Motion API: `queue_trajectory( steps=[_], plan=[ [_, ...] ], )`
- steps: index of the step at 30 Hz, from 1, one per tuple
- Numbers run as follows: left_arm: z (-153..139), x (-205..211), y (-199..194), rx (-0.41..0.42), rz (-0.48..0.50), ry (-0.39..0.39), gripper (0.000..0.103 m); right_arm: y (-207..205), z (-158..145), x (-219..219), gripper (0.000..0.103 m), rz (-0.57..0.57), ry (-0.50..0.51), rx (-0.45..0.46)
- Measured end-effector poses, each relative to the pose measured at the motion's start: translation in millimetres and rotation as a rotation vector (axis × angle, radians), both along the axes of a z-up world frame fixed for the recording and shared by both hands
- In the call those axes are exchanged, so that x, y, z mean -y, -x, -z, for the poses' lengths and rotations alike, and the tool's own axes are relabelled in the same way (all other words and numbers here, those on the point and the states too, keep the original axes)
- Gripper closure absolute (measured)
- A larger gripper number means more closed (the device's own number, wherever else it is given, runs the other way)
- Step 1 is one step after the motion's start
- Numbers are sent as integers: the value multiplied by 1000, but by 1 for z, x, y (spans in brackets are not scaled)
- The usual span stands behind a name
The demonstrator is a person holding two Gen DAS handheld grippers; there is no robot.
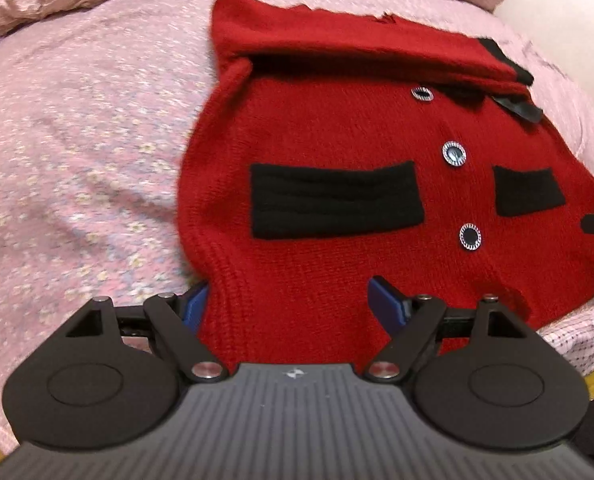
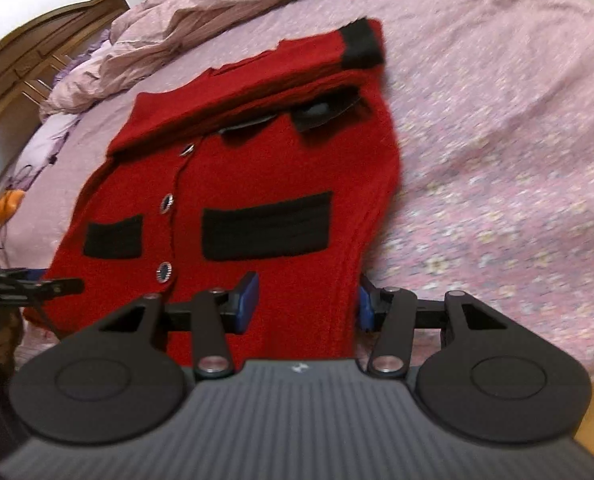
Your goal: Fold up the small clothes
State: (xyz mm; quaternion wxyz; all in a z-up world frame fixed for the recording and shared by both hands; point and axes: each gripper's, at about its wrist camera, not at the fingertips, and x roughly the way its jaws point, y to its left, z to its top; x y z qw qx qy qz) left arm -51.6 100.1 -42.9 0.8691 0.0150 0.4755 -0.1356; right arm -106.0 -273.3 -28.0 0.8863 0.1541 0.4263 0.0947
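Partly blurred, red cardigan hem hides left hand-held gripper fingertip; bedspread smeared

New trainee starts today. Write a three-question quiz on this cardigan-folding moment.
1. True or false: the sleeves of the red cardigan already lie folded across its chest.
2. How many black pocket patches show on its front? A) one B) two C) four
3. Fill in: the left gripper and the right gripper each straddle a corner of the cardigan's ____ edge.

Key: 1 true; 2 B; 3 bottom (hem), fabric between open jaws, not visibly pinched, on the pink bedspread.
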Motion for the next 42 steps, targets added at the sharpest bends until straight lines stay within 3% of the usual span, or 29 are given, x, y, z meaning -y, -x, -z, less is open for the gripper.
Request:
queue_trajectory(
  steps=[5,11,17,20,22,24,25,27,35,42],
  plan=[
    [6,11,-2,-23,26,-21,20,-6,11,-5,54,-24,-36,-19],
    [6,9,14,-38,40,52,22,-5,12,-7,54,-40,-22,-8],
    [11,11,17,-25,21,68,23,-5,15,-7,54,-45,-24,-8],
    [12,13,14,-18,5,46,35,-6,15,-8,54,-49,-28,-4],
    [11,11,11,-19,-21,32,57,-5,15,-9,58,-50,-24,1],
    [9,5,9,-28,-50,33,75,-5,15,-8,91,-22,-1,1],
    [7,1,9,-36,-64,51,85,-5,16,-7,92,-4,4,3],
    [-1,-5,8,-38,-78,87,93,-2,14,-1,93,12,-38,23],
    [-54,-14,4,79,-71,281,94,1,-29,13,94,16,-228,186],
    [-98,-18,-28,205,-153,371,94,-23,-53,21,94,65,-331,294]
  ],
)
